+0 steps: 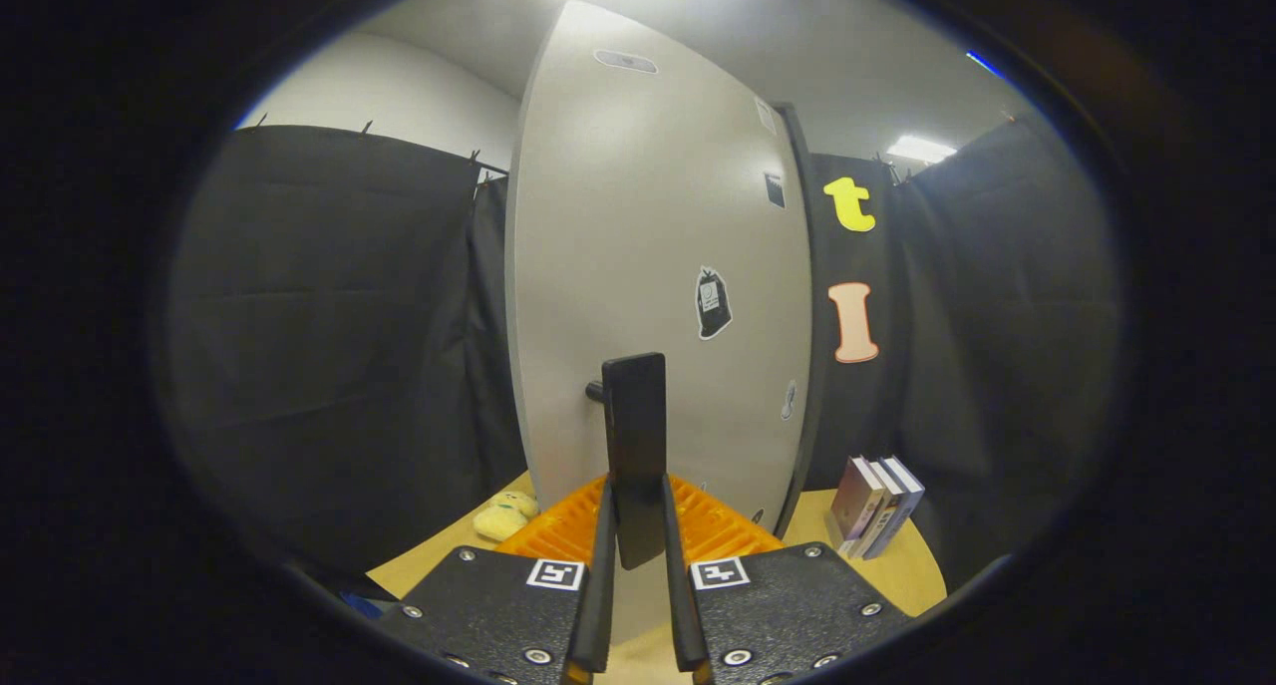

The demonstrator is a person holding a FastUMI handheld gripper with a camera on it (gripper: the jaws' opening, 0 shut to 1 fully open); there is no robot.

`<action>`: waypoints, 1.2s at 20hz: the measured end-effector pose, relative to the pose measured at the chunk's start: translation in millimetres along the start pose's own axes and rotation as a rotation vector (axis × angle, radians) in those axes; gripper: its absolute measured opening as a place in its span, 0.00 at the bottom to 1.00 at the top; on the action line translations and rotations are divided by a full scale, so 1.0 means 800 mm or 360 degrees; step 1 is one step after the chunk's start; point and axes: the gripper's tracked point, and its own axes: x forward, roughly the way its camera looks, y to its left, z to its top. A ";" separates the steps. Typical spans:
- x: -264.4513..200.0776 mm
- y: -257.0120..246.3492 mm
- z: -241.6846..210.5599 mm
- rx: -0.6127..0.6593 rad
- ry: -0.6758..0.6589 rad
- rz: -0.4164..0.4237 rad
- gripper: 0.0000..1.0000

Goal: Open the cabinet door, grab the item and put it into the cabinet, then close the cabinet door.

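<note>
Clamped in my gripper point(638, 525), both fingers pressing it, is one dark handle point(635, 446) on the grey cabinet door point(638, 246). One yellow plush toy point(504, 516) lies left, beside one orange basket point(563, 530); three books point(877, 506) lean right on the table point(912, 565).

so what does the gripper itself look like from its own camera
The gripper has two flat black plates, one each side, held with round silver screws. Each plate carries a small square black-and-white marker near its inner corner. Two thin, narrow jaws run forward from between the plates, close together and nearly parallel. No cables or sleeve are visible.
</note>
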 end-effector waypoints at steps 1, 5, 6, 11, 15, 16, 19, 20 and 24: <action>-0.007 -0.003 0.001 -0.0001 -0.0006 -0.0009 0.22; -0.015 -0.013 0.000 0.0002 -0.0021 -0.0033 0.19; -0.018 -0.015 0.001 0.0003 -0.0024 -0.0043 0.19; -0.028 -0.037 0.001 -0.0024 -0.0023 -0.0111 0.19; -0.033 -0.059 0.001 -0.0036 -0.0026 -0.0179 0.19; -0.033 -0.066 0.001 -0.0037 -0.0030 -0.0212 0.19; -0.038 -0.086 0.000 -0.0040 -0.0043 -0.0299 0.18; -0.040 -0.093 0.001 -0.0038 -0.0043 -0.0324 0.18; -0.048 -0.115 0.001 -0.0007 -0.0053 -0.0412 0.14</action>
